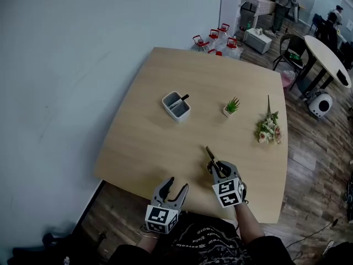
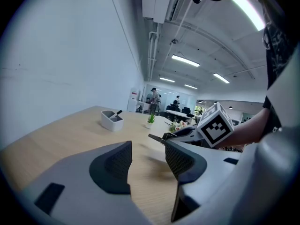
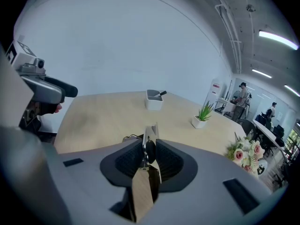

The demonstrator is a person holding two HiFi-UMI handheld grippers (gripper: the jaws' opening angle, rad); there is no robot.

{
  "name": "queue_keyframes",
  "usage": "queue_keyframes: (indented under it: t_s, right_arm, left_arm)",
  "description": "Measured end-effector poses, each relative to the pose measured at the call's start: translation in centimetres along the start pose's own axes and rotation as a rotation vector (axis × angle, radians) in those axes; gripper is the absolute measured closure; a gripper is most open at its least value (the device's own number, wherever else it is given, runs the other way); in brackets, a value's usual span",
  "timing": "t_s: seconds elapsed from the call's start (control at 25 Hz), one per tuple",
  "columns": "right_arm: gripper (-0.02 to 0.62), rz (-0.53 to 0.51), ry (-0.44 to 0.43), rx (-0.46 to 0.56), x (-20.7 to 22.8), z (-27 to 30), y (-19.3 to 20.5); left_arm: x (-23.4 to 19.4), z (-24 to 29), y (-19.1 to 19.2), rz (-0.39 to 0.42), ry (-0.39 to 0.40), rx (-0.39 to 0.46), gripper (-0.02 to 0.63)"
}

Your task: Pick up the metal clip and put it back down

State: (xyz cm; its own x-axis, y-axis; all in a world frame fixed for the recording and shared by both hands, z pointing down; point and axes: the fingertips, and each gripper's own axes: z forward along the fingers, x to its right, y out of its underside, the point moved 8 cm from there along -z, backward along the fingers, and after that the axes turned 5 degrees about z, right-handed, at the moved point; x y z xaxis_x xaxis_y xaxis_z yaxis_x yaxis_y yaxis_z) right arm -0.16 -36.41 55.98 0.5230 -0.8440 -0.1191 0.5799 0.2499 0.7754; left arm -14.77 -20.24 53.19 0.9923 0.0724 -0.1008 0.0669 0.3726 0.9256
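The metal clip is pinched in my right gripper, a little above the wooden table near its front edge, with its tip pointing away from me. In the right gripper view the clip stands upright between the two pads, and the right gripper is shut on it. My left gripper hovers at the table's front edge, just left of the right one, open with nothing between its fingers. The left gripper view shows the left gripper with a wide gap, and the clip's tip beyond it.
A grey pen holder sits mid-table, with a small potted plant to its right and a bunch of flowers near the right edge. Water jugs stand on the floor behind the table.
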Motion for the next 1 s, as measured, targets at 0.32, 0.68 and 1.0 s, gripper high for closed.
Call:
queue_keyframes:
  t_s: [0.32, 0.68, 1.0]
  right_arm:
    - [0.499, -0.044, -0.022, -0.032, 2.2, 5.0, -1.3]
    - [0.499, -0.142, -0.03, -0.068, 2.8, 9.0, -2.5]
    - [0.495, -0.176, -0.043, -0.089, 2.9, 10.2, -2.2]
  left_arm:
    - [-1.0, -0.6, 0.2, -0.032, -0.083, -0.032, 0.39]
    - [-1.6, -0.9, 0.2, -0.035, -0.127, -0.058, 0.39]
    - [-1.7, -0.8, 0.3, -0.046, -0.155, -0.07, 0.39]
